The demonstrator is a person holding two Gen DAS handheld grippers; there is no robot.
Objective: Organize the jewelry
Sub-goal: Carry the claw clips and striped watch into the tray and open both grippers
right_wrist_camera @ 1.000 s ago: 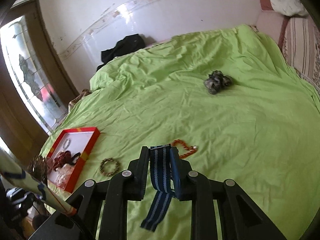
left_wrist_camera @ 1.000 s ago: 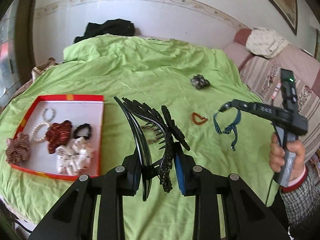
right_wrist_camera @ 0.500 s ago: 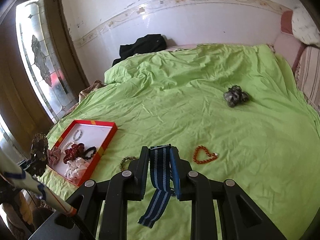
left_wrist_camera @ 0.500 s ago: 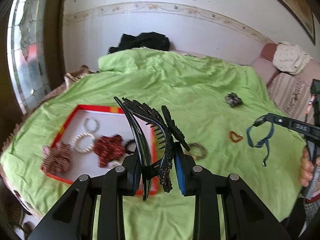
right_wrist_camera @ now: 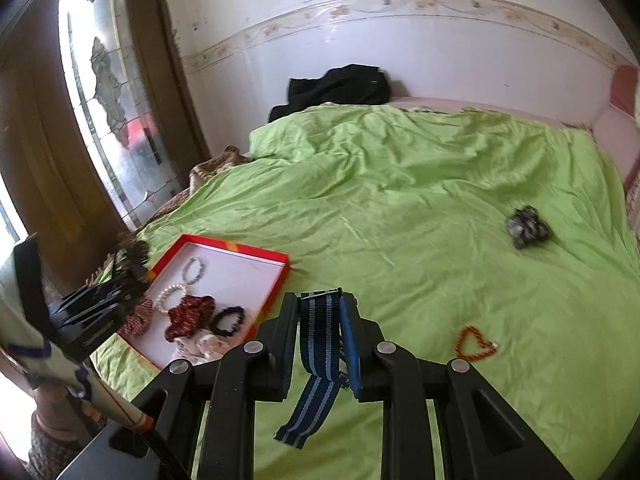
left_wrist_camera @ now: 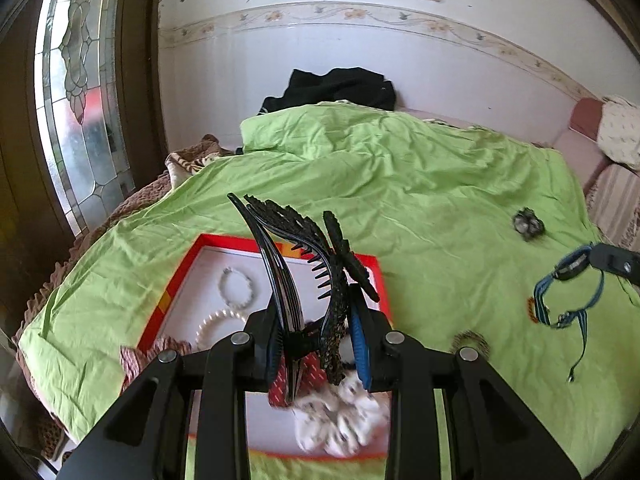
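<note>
My left gripper (left_wrist_camera: 316, 340) is shut on a large black hair clip (left_wrist_camera: 296, 248) and hangs over the red-rimmed white tray (left_wrist_camera: 180, 276). The tray holds a pearl bracelet (left_wrist_camera: 218, 324), a beaded bracelet (left_wrist_camera: 238, 290), a white scrunchie (left_wrist_camera: 340, 420) and more scrunchies. My right gripper (right_wrist_camera: 320, 336) is shut on a blue striped strap (right_wrist_camera: 316, 360), whose end dangles over the green bedspread (right_wrist_camera: 400, 220), just right of the tray (right_wrist_camera: 276, 280). In the left wrist view the right gripper (left_wrist_camera: 592, 258) shows at the right edge with the strap (left_wrist_camera: 560, 308) hanging from it.
On the bedspread lie an orange heart-shaped bead bracelet (right_wrist_camera: 476, 342), a grey scrunchie (right_wrist_camera: 526, 226) and a brown bracelet (left_wrist_camera: 472, 342). A black garment (right_wrist_camera: 340, 88) lies at the far wall. A glass door (right_wrist_camera: 112, 120) stands left of the bed.
Both grippers have moved left across the bed with their loads. The tray now lies under the left gripper, and much closer to the right one.
</note>
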